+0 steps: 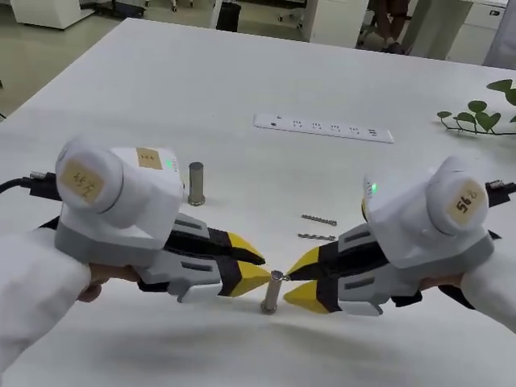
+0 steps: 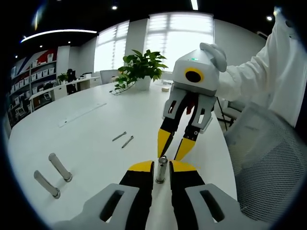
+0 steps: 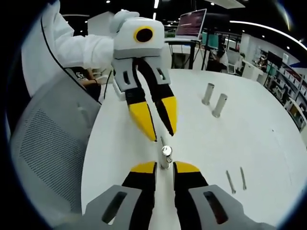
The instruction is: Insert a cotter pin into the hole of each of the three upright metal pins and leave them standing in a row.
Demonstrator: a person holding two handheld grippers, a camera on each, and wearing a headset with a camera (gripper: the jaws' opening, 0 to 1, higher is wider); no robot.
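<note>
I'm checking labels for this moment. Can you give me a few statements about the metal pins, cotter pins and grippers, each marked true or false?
1. The left gripper and right gripper meet tip to tip at one upright metal pin. True.
2. Two cotter pins lie loose on the table. True.
3. A power strip lies between the two grippers. False: the power strip lies farther out, beyond the cotter pins.
4. The remaining metal pins lie flat. False: the other two metal pins stand upright, side by side, apart from the grippers.
</note>
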